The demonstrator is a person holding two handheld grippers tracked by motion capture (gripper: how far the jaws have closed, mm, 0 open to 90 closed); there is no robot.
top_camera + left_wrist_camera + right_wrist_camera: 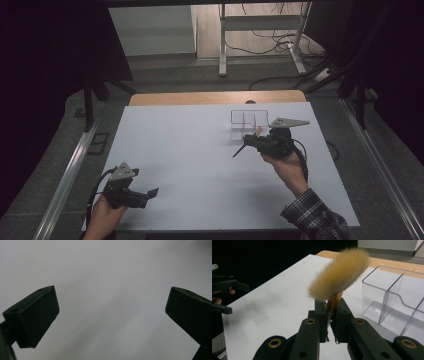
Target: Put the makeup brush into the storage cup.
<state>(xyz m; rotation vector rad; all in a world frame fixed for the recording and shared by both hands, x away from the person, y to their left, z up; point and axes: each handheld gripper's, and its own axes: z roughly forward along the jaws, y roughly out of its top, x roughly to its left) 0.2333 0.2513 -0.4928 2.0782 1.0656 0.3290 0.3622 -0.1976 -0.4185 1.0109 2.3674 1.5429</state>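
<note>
One fluffy tan-bristled makeup brush (339, 275) is clenched at its neck by the right gripper (329, 312), just beside the clear plastic compartmented organizer (248, 123) right of centre on the white worktop (190, 160). Picking up looks done; slotting the brush into a compartment remains. The left gripper (150, 192), lower left, idles with fingers (32, 317) spread, empty.

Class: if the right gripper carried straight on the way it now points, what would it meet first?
Probably the clear divided box: the right gripper, shut on a brush, points just left of it; depth is unclear.
</note>
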